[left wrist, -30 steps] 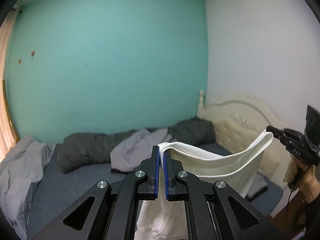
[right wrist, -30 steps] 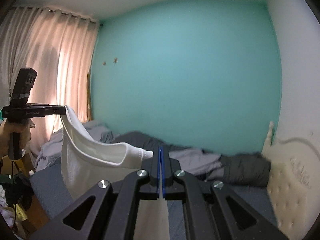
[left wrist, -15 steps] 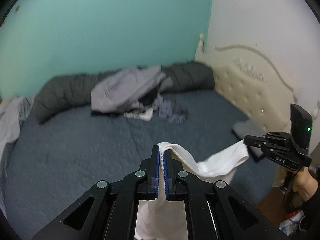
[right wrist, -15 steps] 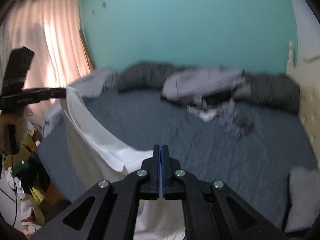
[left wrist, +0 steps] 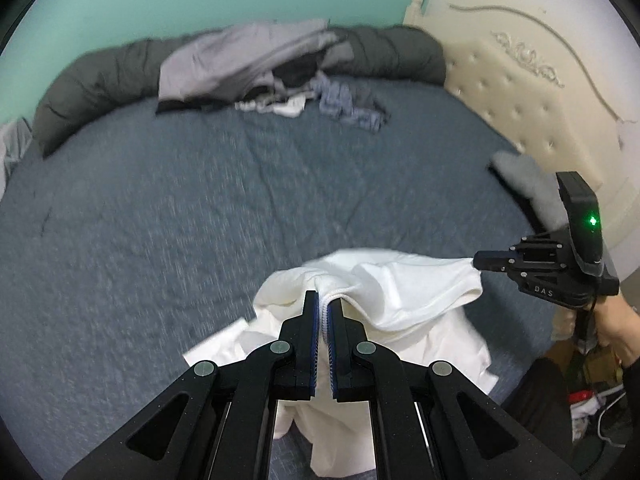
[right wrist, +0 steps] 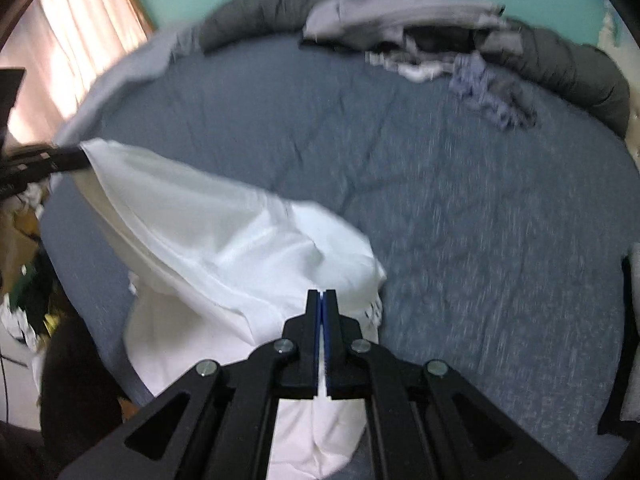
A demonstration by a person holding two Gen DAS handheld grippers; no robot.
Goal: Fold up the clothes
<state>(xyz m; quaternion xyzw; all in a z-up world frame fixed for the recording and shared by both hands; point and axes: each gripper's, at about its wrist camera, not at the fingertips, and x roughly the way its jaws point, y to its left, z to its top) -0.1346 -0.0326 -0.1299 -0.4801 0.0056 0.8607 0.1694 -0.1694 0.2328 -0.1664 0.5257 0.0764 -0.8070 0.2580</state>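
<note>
A white garment [left wrist: 400, 292] hangs stretched between both grippers, low over the near edge of a blue-grey bed [left wrist: 240, 200]. My left gripper [left wrist: 324, 300] is shut on a ribbed white hem of it. In the left wrist view the right gripper [left wrist: 478, 259] pinches the garment's other corner at the right. In the right wrist view my right gripper [right wrist: 321, 294] is shut on the white garment [right wrist: 224, 232], and the left gripper [right wrist: 82, 159] holds its far corner at the left. The cloth billows and its lower part sags onto the bed.
A pile of grey and blue clothes [left wrist: 280, 76] and a dark rolled duvet [left wrist: 92, 84] lie at the far side of the bed. A cream padded headboard [left wrist: 520, 92] stands at the right. A grey pillow [left wrist: 524, 180] lies near it. Clutter [right wrist: 24, 280] lies on the floor.
Both grippers dropped from high up down toward the bed and tipped downward, carrying the white garment. The cloth now bunches and sags near the mattress instead of hanging free.
</note>
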